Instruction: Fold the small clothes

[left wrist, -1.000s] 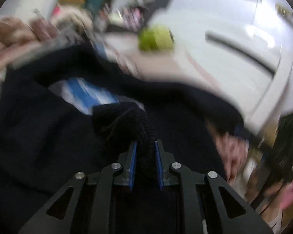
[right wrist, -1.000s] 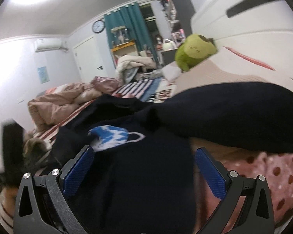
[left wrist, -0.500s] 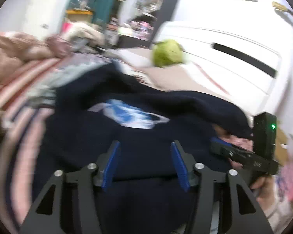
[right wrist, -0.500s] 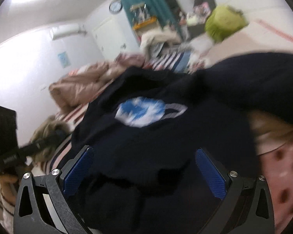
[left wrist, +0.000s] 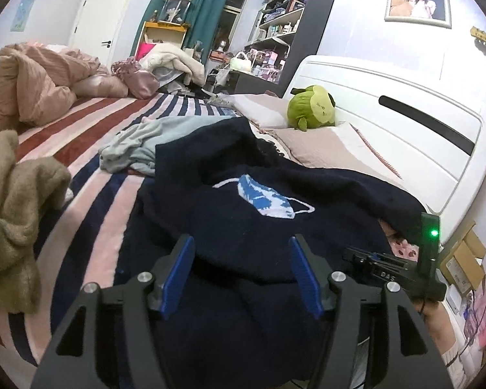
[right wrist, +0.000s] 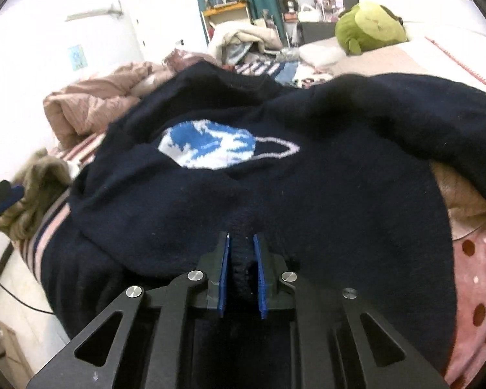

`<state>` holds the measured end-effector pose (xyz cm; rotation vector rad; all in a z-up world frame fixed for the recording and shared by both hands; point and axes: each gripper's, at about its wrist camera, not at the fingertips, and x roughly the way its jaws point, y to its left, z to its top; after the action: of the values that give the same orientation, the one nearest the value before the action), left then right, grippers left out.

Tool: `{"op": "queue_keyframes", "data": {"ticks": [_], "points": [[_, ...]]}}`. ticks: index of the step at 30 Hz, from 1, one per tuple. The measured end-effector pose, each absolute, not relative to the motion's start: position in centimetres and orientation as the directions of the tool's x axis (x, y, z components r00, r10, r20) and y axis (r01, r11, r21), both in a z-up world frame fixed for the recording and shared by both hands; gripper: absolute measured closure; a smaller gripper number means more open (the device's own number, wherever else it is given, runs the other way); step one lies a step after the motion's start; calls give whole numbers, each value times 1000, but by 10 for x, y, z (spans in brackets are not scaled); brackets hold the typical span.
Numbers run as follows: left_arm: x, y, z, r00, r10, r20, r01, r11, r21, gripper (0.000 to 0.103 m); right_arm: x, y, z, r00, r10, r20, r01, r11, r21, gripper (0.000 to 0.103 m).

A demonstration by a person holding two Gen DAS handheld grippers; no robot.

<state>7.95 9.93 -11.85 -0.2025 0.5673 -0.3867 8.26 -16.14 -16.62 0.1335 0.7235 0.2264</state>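
Bed: a striped bedspread (left wrist: 90, 175) in red, pink and navy runs across the mattress, with a white headboard (left wrist: 405, 123) at the far side.
Navy sweater: here it is, the big one, a dark knitted sweater (left wrist: 243, 227) spread over the near part of the bed, rumpled, one sleeve draped towards the headboard side; a blue-and-white mask motif (left wrist: 265, 197) shows on its front.
Pink duvet: a bunched-up quilt (left wrist: 32, 81) sits at the far left of the bed, well apart from the sweater.
Tan garment: a fuzzy brown piece (left wrist: 13, 194) lies heaped at the left edge, near the sweater but not touching as far as the left view shows.
Grey garment: a pale crumpled top (left wrist: 139, 142) lies just beyond the sweater's far edge, touching it.
Plush toy: a green stuffed figure (left wrist: 311, 107) rests on the pillow (left wrist: 327, 149) by the headboard.
Left gripper: the left gripper (left wrist: 241, 272) hovers over the sweater's lower part, blue pads spread wide, nothing between them.
Right gripper: the right gripper (right wrist: 242, 275) has its pads drawn narrow, pinching a fold of the sweater's hem at the near edge.
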Motion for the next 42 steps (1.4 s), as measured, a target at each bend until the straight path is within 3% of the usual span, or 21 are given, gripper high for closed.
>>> {"op": "queue_keyframes", "data": {"ticks": [9,14,20,26,29,31,34,42], "points": [[81,71,-104,795,-379,-473,271,920,-282,45,48,-197,-126,841,247,-482,-163,964,209,97],[75,53,-108,789,-354,-503,251,932,-263,44,40,-221,-130,832,253,-493,-144,958,249,97],[81,37,-128,754,-336,-565,229,940,-254,43,43,-224,-171,730,296,-616,-141,947,287,91],[84,26,-126,752,-337,-566,241,940,-240,43,14,-263,-153,796,304,-524,-110,923,369,85],[83,25,-121,762,-330,-558,241,943,-230,43,-4,-301,-131,864,231,-448,-40,917,396,67],[82,25,-119,768,-324,-553,238,945,-223,41,-15,-323,-122,898,150,-413,26,920,392,46],[79,28,-118,777,-316,-544,229,948,-223,39,-23,-350,-120,919,50,-390,122,908,402,33],[86,36,-124,776,-283,-563,186,957,-225,38,-5,-400,-153,893,-29,-448,284,809,514,25]]}}
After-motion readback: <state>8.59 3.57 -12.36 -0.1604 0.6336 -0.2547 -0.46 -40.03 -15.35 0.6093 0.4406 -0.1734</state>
